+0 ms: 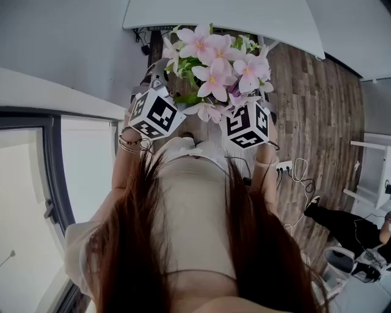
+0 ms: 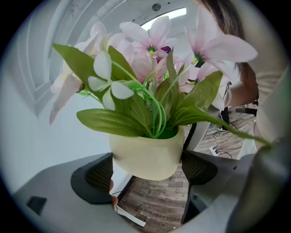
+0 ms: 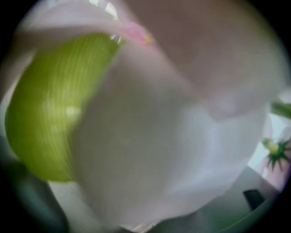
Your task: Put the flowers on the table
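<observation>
Two hand-held grippers and one potted plant, carried in the air.

1. Left hand-held gripper [image 2: 146, 172]: jaws closed part-way. The mesh pads press on opposite sides of the pot [image 2: 148, 152], low on its wall. It carries the load.

2. Right hand-held gripper [image 1: 246, 125]: close beside the plant on the far side from the left one. A blurred petal and a green leaf fill its own view and cover the jaws. How far it is open, and whether it holds anything, cannot be told.

3. Pot: small, pale yellow-green, with a smooth rounded wall, held upright. Judged light and rigid, but slick and curved, so it could slip if the squeeze eases. The lower wall is the best place to hold, with the pads square on opposite sides.

4. Flowers [image 1: 215, 61]: pink-white blooms on thin stems, with broad green leaves. Judged soft and easily bent, so not a place to grip. The spreading crown makes the plant top-heavy, so keep it level.

5. Position: between the two marker cubes, in front of the person's chest and over the wooden floor [image 1: 317, 122].

6. Worktop [image 1: 244, 18]: white, beyond the plant. The pot is not yet on it.
</observation>
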Demonstrator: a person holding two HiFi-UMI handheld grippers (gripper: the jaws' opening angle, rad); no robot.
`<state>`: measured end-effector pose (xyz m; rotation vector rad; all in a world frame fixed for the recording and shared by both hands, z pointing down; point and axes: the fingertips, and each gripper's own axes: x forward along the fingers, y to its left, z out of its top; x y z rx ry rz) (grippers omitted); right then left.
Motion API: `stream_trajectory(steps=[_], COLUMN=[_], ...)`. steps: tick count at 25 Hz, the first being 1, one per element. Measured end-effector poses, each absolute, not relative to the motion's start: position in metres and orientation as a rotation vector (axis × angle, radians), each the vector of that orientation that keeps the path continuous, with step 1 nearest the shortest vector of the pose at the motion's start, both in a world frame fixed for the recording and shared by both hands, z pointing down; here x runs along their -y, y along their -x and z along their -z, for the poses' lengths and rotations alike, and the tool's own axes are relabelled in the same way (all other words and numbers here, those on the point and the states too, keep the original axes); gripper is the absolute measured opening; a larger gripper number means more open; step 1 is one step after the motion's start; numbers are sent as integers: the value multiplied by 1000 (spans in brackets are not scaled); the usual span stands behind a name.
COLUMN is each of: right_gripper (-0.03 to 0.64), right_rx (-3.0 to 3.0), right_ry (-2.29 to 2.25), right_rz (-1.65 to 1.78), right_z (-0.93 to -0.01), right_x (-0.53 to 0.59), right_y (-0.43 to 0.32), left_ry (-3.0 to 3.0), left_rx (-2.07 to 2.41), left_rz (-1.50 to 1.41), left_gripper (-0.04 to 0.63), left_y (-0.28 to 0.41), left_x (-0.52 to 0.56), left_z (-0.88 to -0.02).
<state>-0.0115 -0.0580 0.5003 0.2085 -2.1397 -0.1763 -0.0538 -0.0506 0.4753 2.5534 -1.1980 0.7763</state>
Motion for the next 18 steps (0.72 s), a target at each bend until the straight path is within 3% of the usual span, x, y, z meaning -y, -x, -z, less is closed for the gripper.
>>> stream_trajectory(steps=[18], right_gripper=[430], right_rx=[2146], right_ry=[-224], right_rz=[161], right_z=[-503], right_x=[57], right_y=[14], left_ry=[-2560], left_rx=[1187], left_rz=[-794], left_gripper=[471], left_y=[56], left_x=[50], left_z=[-477])
